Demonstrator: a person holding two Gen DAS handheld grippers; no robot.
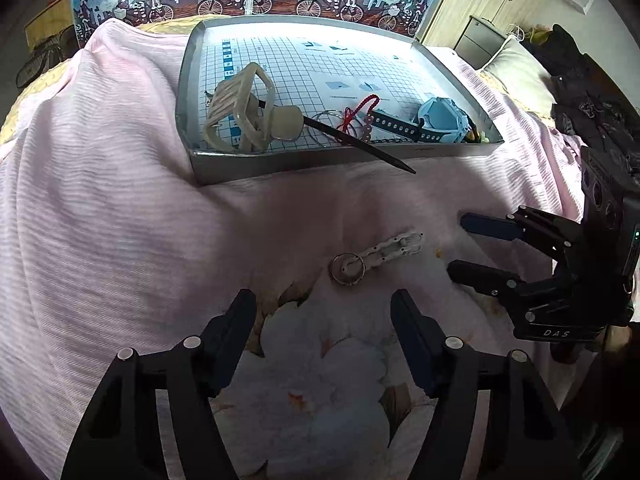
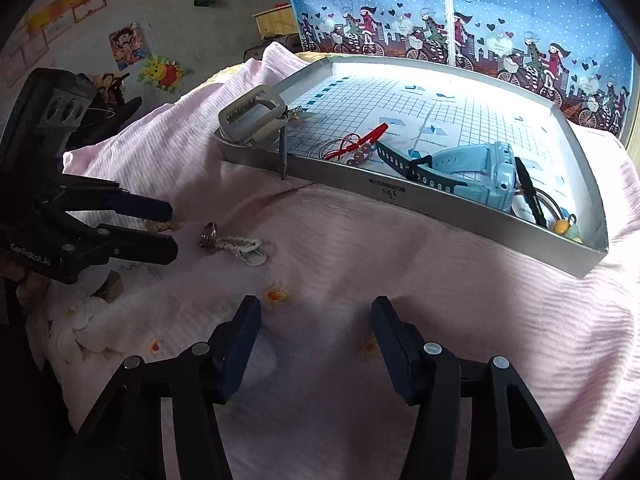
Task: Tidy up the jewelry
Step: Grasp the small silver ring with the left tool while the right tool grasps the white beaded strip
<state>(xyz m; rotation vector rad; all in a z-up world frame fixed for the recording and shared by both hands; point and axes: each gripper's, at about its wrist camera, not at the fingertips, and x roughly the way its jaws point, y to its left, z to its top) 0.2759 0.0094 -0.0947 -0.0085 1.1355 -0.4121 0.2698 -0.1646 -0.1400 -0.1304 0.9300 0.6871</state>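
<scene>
- The left gripper [image 1: 322, 308] hangs with its fingers [image 1: 240, 320] spread wide and nothing between them.
- The right gripper [image 2: 316, 316] is likewise parted and empty, its fingers [image 2: 386, 328] pointing forward, well apart from the left.

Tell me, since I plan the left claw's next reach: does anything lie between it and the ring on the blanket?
Nothing visible does. The left claw is open, and only bare pink blanket lies between it and the ring. The white hair clip lies just beyond the ring; the right claw hovers off to the side.
</scene>
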